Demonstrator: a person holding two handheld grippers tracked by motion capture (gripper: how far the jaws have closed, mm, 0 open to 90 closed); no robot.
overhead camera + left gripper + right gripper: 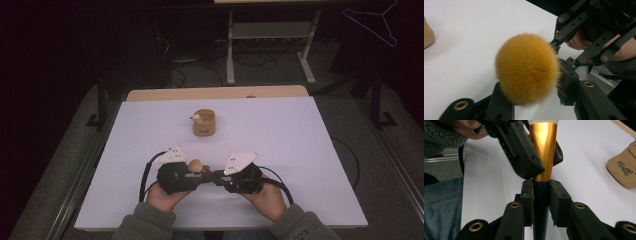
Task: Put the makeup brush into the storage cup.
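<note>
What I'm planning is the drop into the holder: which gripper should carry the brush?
Left, probably: left gripper clasps the brush by its ferrule; right gripper holds the handle end that would enter the holder.

Tongs (541,195) clamped on brush handle (543,157)

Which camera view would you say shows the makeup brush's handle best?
The right gripper view: the right gripper clamps the dark handle below its gold ferrule. The left gripper view shows the brush's fluffy head; the high view, a small orange tuft.

orange-bristled brush (527,68) with gold ferrule and dark blue handle; tan pouch (204,123); white table (280,145).
</note>
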